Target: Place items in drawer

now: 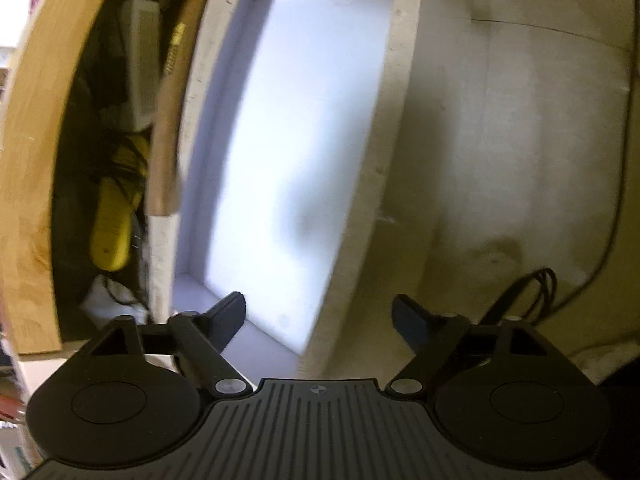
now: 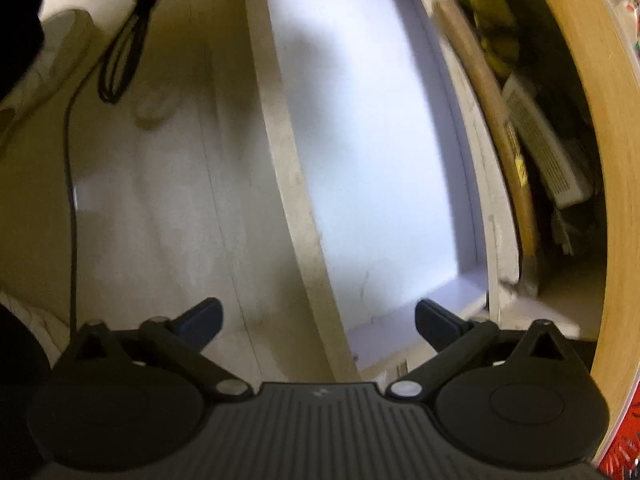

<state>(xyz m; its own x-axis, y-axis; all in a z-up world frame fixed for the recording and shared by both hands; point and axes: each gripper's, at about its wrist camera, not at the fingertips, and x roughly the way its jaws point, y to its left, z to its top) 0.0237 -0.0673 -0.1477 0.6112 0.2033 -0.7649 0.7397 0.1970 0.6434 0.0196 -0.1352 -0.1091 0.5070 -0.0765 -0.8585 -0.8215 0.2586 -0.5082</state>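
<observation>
- Left wrist view: the left gripper hangs with its fingers spread apart and nothing between them, above the near end of the white drawer, whose floor is bare. A yellow tool lies in the wooden compartment beside it (blurred).
- Right wrist view: the right gripper is likewise spread wide and holding nothing, over the drawer's near wall. A black cable lies on the pale floor alongside.

Both my wrist cameras look steeply down, close over the same open drawer.

My left view has the white-bottomed, pale-rimmed drawer ahead, the curved light wooden panel left; my right view shows that drawer with the panel right. Both share the long yellow object between them.
</observation>
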